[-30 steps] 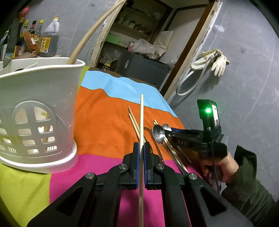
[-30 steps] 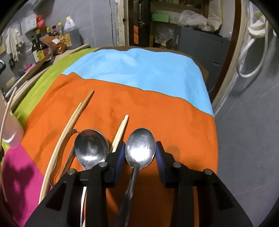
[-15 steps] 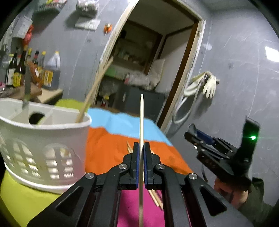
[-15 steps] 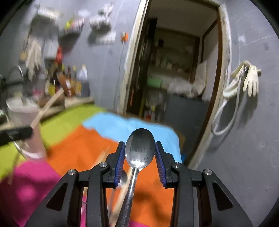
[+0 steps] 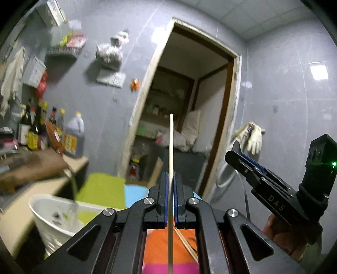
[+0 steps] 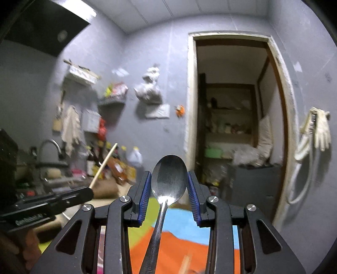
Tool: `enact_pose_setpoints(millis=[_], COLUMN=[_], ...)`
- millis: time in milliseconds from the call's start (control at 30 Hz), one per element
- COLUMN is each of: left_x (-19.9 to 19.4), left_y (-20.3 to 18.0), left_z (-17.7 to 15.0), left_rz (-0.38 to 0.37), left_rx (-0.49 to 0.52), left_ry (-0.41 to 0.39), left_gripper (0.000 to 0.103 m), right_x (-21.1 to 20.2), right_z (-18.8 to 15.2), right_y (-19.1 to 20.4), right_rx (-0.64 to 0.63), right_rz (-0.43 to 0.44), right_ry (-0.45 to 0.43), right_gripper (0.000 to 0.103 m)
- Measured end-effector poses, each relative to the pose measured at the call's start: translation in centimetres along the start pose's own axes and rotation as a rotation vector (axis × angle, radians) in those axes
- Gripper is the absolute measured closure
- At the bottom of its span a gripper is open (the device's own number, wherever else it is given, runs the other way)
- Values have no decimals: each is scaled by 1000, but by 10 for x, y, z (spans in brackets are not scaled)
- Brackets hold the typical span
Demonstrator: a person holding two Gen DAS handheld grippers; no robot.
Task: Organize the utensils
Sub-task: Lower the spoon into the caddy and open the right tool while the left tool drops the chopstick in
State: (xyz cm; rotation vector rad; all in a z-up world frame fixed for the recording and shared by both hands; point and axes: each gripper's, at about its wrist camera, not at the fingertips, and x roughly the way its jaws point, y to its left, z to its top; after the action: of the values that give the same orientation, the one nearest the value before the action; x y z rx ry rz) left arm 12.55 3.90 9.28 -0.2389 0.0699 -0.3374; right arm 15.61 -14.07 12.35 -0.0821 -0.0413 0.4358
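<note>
Above the striped tablecloth [image 5: 166, 242], left gripper [image 5: 171, 185] clamped tight on a pale chopstick [image 5: 171, 147] pointing forward; right gripper [image 6: 169, 189], jaws partly apart, gripping a metal spoon [image 6: 169, 181] by its bowl; white utensil basket [image 5: 52, 217] lower left

Grey walls [image 6: 147, 63], open doorway [image 6: 231, 105] onto shelves, bottles [image 5: 52, 134] on counter — gloves [image 6: 320, 130] hanging, white ceiling [image 6: 189, 14]

text: "DAS" | colour: white letters | on: side of the black right gripper [image 5: 271, 183] | bottle labels [image 5: 31, 139]: blurred, unreadable | other text: none legible
</note>
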Motion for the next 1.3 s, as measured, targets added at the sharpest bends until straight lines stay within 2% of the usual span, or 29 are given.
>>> enact_pose_setpoints(millis=[133, 267, 433, 600, 800, 1000, 1167, 1300], left_x=[-8, -13, -17, -15, -8, 2, 6, 9], left_y=[32, 71, 116, 141, 143, 143, 146, 146], left_z=[17, 26, 37, 37, 19, 4, -6, -13], left_rz=[58, 101, 172, 215, 257, 265, 270, 278], left_rx=[-17, -87, -148, -191, -205, -222, -233, -221], left_ry=[-68, -110, -181, -217, -207, -181, -154, -129], left_gripper=[101, 101, 101, 101, 101, 101, 101, 101], right_x=[19, 36, 59, 71, 84, 85, 87, 85], right_z=[12, 16, 11, -3, -20, -38, -45, -54], right_y=[26, 41, 51, 51, 53, 50, 58, 75], right_rx=[57, 155, 244, 289, 303, 341, 302, 215], right_rz=[68, 118, 123, 76, 40, -12, -40, -66], right_ry=[-79, -153, -207, -221, -187, -181, -177, -174], right_gripper=[71, 71, 71, 71, 71, 71, 71, 71])
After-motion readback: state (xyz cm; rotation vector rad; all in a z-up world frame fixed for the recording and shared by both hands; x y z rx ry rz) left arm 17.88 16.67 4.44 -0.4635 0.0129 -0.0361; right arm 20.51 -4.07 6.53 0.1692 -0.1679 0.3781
